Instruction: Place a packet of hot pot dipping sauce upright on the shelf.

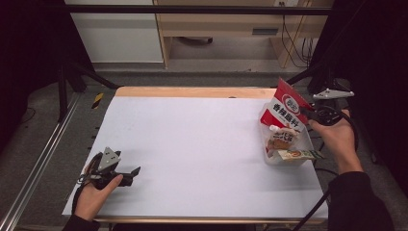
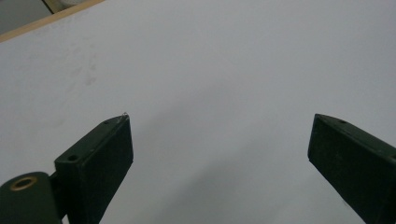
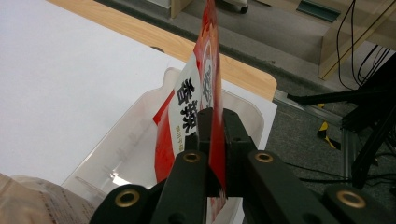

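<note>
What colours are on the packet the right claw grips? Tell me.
Red and white with black characters on the packet; clearest in the high view.

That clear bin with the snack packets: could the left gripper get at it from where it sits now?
Probably yes: bare white table lies between the open left gripper and the clear bin, though the bin sits at the far side.

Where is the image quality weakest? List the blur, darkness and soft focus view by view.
High view: both sides fall into black, while the white table is evenly lit. Left gripper view: the left gripper jaws are dark and slightly soft against plain white. Right gripper view: the right gripper and the red packet it clamps are too close, so the print blurs.
</note>
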Available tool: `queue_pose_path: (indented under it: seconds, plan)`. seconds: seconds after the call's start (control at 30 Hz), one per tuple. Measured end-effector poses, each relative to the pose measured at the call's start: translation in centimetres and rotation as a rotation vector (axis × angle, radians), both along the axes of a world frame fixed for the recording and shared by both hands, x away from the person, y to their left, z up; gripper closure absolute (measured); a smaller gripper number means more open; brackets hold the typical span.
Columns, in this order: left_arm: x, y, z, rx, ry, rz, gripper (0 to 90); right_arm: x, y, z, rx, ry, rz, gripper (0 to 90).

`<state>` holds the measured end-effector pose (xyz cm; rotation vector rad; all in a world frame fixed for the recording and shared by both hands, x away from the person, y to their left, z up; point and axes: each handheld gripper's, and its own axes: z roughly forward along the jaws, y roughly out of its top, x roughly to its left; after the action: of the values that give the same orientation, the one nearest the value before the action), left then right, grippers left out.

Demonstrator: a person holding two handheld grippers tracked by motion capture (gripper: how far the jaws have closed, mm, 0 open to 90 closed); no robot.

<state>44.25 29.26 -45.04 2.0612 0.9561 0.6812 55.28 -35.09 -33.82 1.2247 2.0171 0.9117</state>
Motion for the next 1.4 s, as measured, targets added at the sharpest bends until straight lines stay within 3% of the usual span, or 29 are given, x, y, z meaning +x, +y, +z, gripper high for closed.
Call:
queue_pose_path:
  seconds: [0.23,0.43,0.67,0.87,1.03,1.23,1.4]
  plan:
    - [0.0,0.0,0.0,-0.001,-0.002,0.0,6.5,0.1,0.3,0.3,-0.011,-0.013,-0.009,68.2]
    - [0.0,0.0,0.1,-0.002,-0.004,-0.002,6.5,-0.1,0.8,1.3,-0.03,-0.06,-0.024,42.2]
    - [-0.1,0.0,0.1,-0.003,-0.007,-0.003,6.4,-0.2,1.5,2.7,-0.035,-0.099,-0.049,23.9]
    - [-0.1,0.0,0.2,-0.002,-0.008,-0.004,6.4,-0.7,2.2,4.7,-0.034,-0.142,-0.063,16.4]
    - [-0.1,0.0,0.2,-0.004,-0.006,-0.005,6.4,-1.7,3.3,6.1,-0.024,-0.186,-0.038,14.9]
    - [-0.1,0.0,0.1,-0.006,-0.005,-0.005,6.4,-2.9,5.5,6.6,-0.027,-0.149,-0.011,10.8]
    - [-0.1,0.0,0.1,-0.004,-0.007,-0.004,6.2,-4.1,7.6,6.6,-0.029,-0.15,0.036,8.7]
